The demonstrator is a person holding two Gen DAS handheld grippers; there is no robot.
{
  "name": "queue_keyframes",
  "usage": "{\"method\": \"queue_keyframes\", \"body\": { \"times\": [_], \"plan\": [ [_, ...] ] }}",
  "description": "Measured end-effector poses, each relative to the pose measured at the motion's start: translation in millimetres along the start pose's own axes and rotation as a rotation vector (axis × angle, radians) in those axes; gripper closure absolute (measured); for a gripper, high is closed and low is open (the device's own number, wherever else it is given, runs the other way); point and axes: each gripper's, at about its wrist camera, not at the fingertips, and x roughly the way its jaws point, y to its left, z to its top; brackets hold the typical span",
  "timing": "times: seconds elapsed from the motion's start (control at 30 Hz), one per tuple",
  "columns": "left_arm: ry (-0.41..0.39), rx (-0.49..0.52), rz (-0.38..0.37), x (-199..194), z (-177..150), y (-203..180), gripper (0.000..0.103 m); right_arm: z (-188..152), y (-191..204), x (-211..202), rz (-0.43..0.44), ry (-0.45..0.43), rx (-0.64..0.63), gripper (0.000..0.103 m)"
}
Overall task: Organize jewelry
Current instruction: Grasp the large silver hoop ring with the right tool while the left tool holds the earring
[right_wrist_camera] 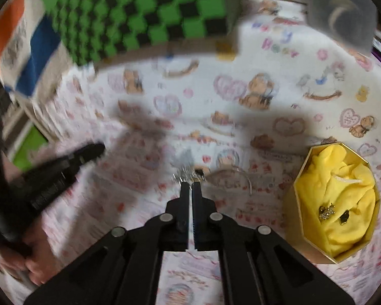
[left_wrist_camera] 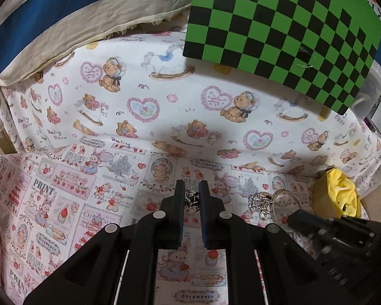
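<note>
Hand-held gripper, left [left_wrist_camera: 192, 194]: jaws nearly closed on a black-and-white patterned piece [left_wrist_camera: 191, 198], centre of frame. Right hand-held gripper [right_wrist_camera: 191, 186] closed at the silver sparkly jewelry [right_wrist_camera: 184, 171]; blur hides whether it's pinched. Risk: thin chain slips or snags the printed cloth [left_wrist_camera: 71, 198] on lifting. Yellow-lined box [right_wrist_camera: 334, 203], right of frame, holds two small gold-and-dark pieces [right_wrist_camera: 327, 212].

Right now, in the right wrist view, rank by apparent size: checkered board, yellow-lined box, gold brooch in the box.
1. checkered board, though blurred and cut off by the frame
2. yellow-lined box
3. gold brooch, clearly smallest
</note>
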Motion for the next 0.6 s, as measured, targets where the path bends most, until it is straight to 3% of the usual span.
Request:
{"method": "queue_keyframes", "body": {
  "times": [0.07, 0.3, 0.4, 0.53, 0.6],
  "plan": [
    [0.0, 0.001, 0.002, 0.2, 0.2, 0.5, 0.093, -5.8, 2.2, 5.7, -0.045, 0.015, -0.045, 0.088],
    [-0.005, 0.003, 0.006, -0.9, 1.1, 1.4, 0.093, -6.0, 10.2, 26.0, -0.069, 0.045, -0.083, 0.088],
    [0.0, 0.005, 0.009, 0.7, 0.6, 1.3, 0.093, -6.1, 11.6, 27.6, -0.096, 0.044, -0.08, 0.099],
    [-0.001, 0.006, 0.004, 1.6, 0.8, 1.9, 0.093, -5.4, 2.7, 27.8, -0.046, 0.023, -0.029, 0.1],
    [-0.004, 0.005, 0.001, 1.0, 0.9, 2.4, 0.093, -5.1, -6.2, 18.2, 0.039, -0.01, 0.033, 0.1]
  ]
}}
